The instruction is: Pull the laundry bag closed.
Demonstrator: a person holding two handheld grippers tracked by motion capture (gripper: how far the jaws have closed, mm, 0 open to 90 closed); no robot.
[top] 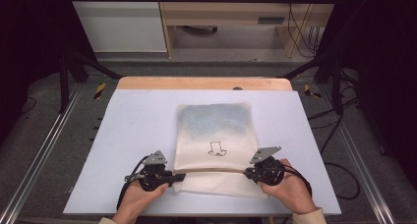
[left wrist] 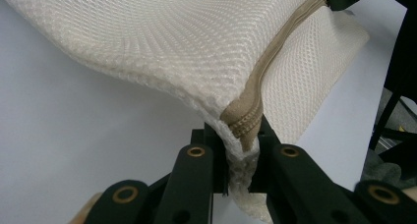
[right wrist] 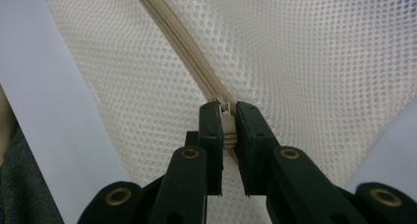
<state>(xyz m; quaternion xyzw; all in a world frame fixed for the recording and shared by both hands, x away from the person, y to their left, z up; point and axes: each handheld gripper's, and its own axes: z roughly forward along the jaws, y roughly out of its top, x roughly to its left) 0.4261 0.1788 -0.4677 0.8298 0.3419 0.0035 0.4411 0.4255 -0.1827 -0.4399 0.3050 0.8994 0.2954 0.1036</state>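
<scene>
Your left gripper (left wrist: 241,150) clamps the mesh bag's (top: 214,130) zipper (left wrist: 268,62) end; your right gripper (right wrist: 227,130) pinches the zipper pull (right wrist: 226,108). You're set to unzip, I'd judge: anchor left, draw right steadily along the track.

high view: overhead, facing forward-down | gripper views: close, along jaws | shared: mesh bag (top: 214,135) zipper (left wrist: 255,81)

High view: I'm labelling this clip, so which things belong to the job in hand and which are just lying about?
In the job:
- cream mesh zip bag
- its beige zipper
- left tongs, shut on the zipper end
- right tongs, shut on the zipper pull

Just there:
- pale blue table mat
- wooden cabinet
</scene>
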